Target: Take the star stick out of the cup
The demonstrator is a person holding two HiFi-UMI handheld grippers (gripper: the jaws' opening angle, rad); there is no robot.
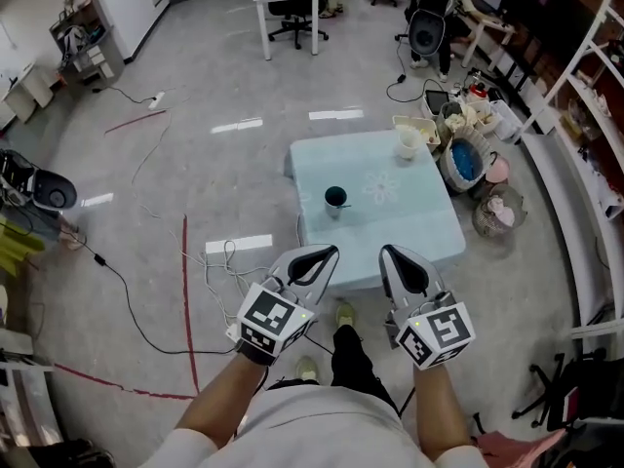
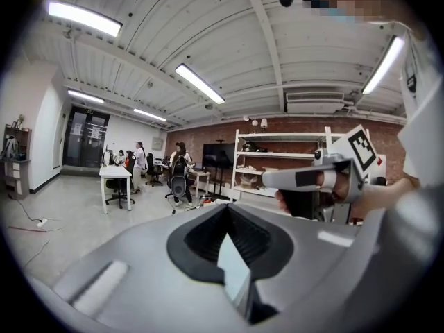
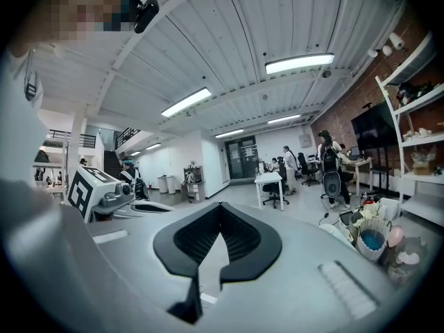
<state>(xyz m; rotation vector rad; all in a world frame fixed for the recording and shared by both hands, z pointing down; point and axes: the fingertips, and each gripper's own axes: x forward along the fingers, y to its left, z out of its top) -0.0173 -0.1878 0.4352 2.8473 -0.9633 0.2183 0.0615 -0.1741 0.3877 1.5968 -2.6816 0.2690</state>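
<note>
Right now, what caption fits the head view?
Shut left gripper and shut right gripper hover before the table with the cup.

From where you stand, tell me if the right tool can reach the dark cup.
Probably not yet: the right tool looks held up by the body, well above the low table, and the dark cup stands further in. Nothing bars the way.

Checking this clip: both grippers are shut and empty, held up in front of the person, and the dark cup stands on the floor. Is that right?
Not quite. The dark cup stands on the light-blue table, not on the floor, as the head view shows. The rest holds: the left gripper and the right gripper are shut and empty, held up in front of the person.
</note>
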